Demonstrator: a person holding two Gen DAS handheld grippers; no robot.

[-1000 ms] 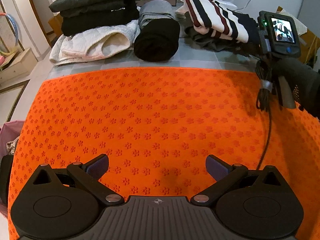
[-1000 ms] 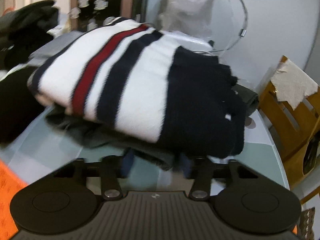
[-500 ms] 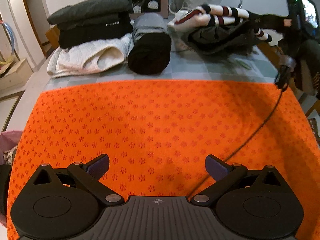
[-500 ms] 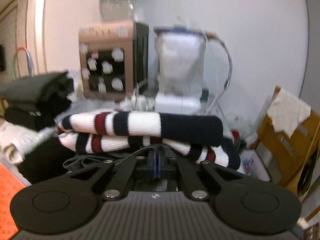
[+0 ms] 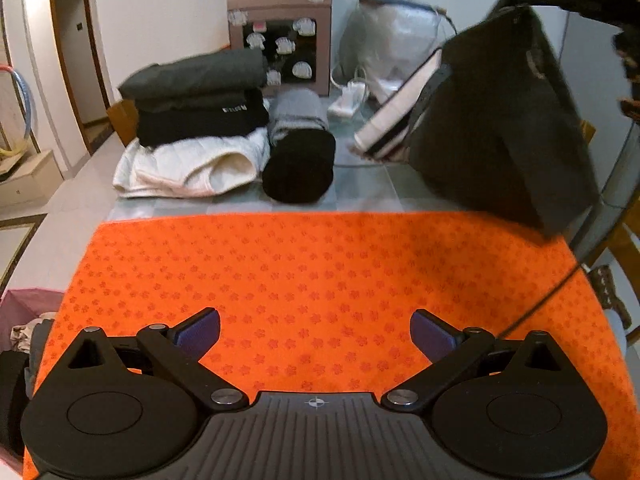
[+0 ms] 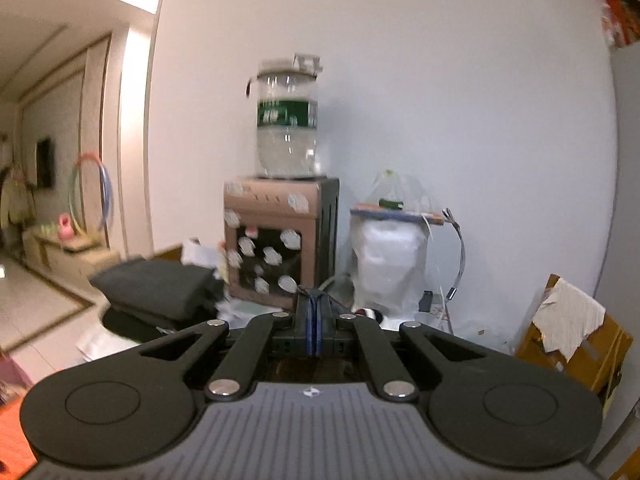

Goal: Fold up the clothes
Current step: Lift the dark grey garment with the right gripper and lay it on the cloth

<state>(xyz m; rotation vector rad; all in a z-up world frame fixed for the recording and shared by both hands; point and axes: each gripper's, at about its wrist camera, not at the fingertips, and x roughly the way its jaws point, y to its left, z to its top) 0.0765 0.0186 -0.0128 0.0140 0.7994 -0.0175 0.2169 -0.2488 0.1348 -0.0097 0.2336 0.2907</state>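
Over the orange flower-print mat (image 5: 320,272), the left gripper (image 5: 316,330) hangs released, jaws wide, nothing between them. Beyond it, a dark grey garment (image 5: 492,128) dangles limp from its top edge above the mat's far right corner; soft and light, best taken next by a lower corner. Further back: three stacked folded darks, one white, one roll. Right view: the right gripper (image 6: 316,322) is clenched, apparently on that cloth.
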